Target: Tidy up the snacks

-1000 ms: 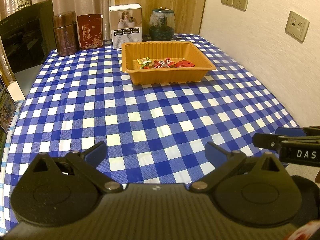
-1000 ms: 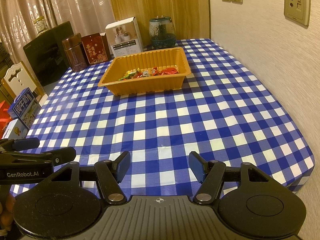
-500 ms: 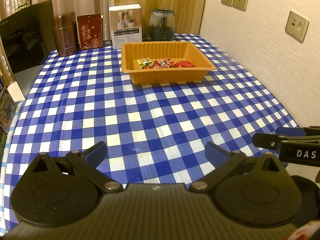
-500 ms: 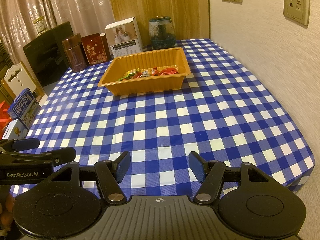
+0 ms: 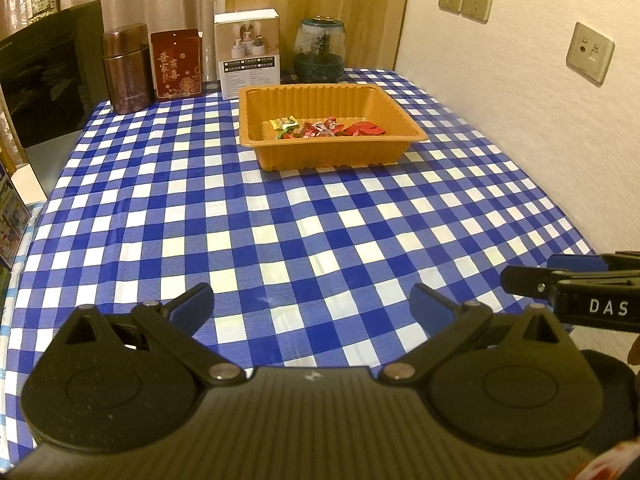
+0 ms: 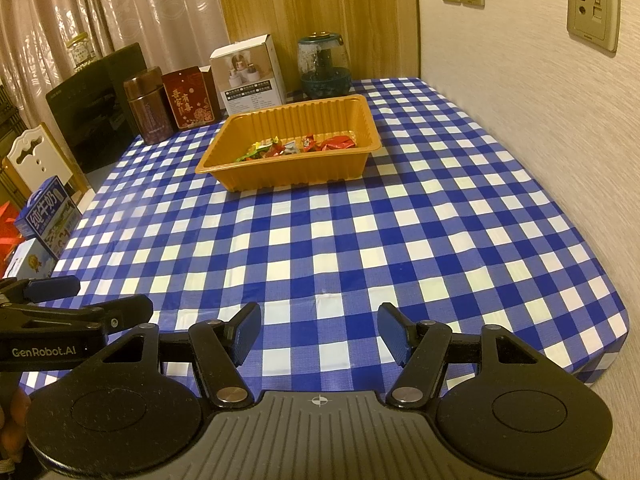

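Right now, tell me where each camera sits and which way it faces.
Left wrist: on the left gripper, facing the orange plastic tray across the blue checked tablecloth; right gripper at its right edge.
Right wrist: on the right gripper, facing likewise; left gripper at its left edge.
Shared: tray, tablecloth.

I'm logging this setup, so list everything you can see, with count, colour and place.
Rectangular plastic tray: one, orange, far centre of table.
Wrapped snacks: several, red, yellow and green, inside tray.
Checked tablecloth: one, blue and white, covering table.
Metal canister: one, brown, back left.
Printed tin: one, red, beside canister.
Cardboard box: one, white, behind tray.
Glass jar: one, dark teal, back right.
Wall sockets: three plates, beige, right wall.
Left gripper: open, blue fingers, near edge.
Right gripper: open, blue fingers, near edge.
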